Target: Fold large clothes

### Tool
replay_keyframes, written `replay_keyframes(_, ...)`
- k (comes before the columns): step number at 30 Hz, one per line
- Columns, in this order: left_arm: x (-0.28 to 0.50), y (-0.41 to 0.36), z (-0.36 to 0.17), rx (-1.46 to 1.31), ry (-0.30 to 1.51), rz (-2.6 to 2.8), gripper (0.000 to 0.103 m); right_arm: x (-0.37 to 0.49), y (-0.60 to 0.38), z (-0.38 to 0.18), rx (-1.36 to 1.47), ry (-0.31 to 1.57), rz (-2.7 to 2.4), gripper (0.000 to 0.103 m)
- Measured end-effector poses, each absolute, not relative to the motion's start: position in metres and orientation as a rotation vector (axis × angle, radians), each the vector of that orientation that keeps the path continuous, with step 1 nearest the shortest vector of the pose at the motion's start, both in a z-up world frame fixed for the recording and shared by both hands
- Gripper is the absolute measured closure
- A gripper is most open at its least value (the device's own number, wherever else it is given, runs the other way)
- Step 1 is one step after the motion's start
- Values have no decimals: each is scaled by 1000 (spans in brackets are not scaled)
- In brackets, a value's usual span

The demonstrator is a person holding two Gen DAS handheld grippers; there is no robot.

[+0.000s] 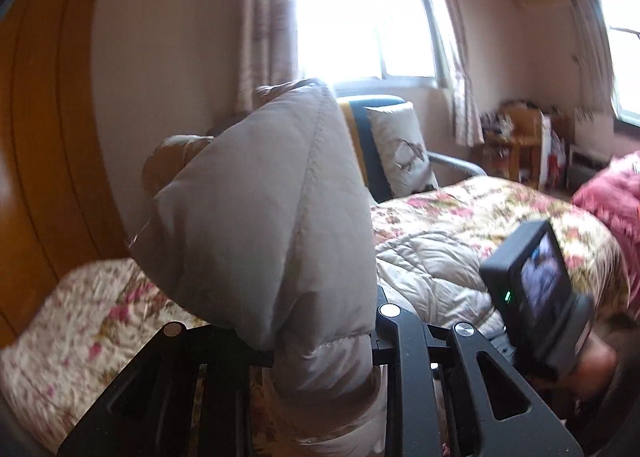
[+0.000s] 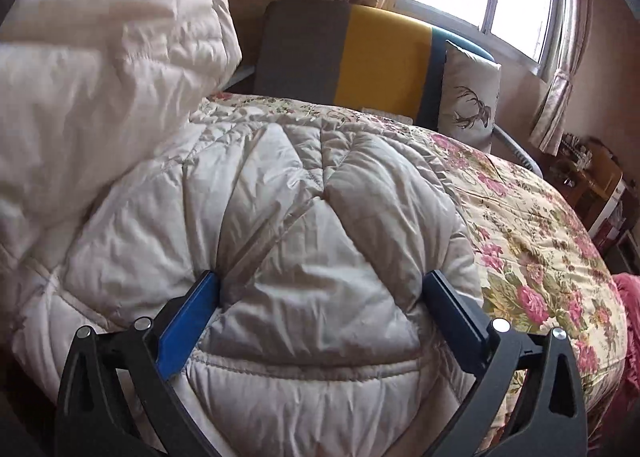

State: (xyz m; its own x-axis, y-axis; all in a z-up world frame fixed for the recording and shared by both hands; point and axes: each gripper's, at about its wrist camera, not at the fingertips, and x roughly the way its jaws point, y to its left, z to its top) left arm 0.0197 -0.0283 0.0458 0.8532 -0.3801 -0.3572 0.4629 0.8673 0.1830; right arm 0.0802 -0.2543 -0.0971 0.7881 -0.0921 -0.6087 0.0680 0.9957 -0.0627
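A pale grey padded coat [image 2: 320, 177] lies spread on the flowered bedspread [image 2: 540, 257]. My right gripper [image 2: 322, 289] stands wide, and its blue pads [image 2: 188, 329] press into both sides of a puffed fold of the coat near the hem. In the left wrist view a bulky part of the coat [image 1: 260, 217] hangs lifted in front of the camera, and my left gripper [image 1: 312, 341] is shut on it with its fingertips hidden under the fabric. The same lifted part [image 2: 100, 57] rises at the left of the right wrist view. The right gripper's camera body [image 1: 548, 297] shows low on the right.
A chair with a grey, yellow and blue back [image 2: 360, 57] and a deer-print cushion [image 2: 468, 97] stands behind the bed under a window. A wooden wardrobe [image 1: 48, 137] is at the left. A red blanket [image 1: 612, 197] lies at the bed's right end, with cluttered shelves [image 2: 600, 185] beyond.
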Motion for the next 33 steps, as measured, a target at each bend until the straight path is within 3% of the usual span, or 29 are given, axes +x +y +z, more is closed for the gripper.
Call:
replay_keyframes(15, 1, -139, -35, 640, 279, -632, 70, 1, -382, -33, 392, 547, -267, 2)
replay_keyframes(24, -15, -146, -74, 695, 281, -702, 57, 35, -344, 32, 365, 558, 95, 4)
replay_keyframes(26, -17, -146, -76, 703, 274, -701, 54, 56, -331, 34, 349, 598, 129, 11)
replay_keyframes(29, -25, -146, -72, 679, 276, -739, 41, 85, -316, 23, 313, 687, 118, 26)
replay_keyframes(32, -28, -139, -69, 662, 277, -789, 32, 95, -305, 7, 273, 722, 100, 68)
replay_keyframes(33, -29, -133, -64, 644, 277, -816, 32, 93, -304, 4, 274, 716, 101, 75)
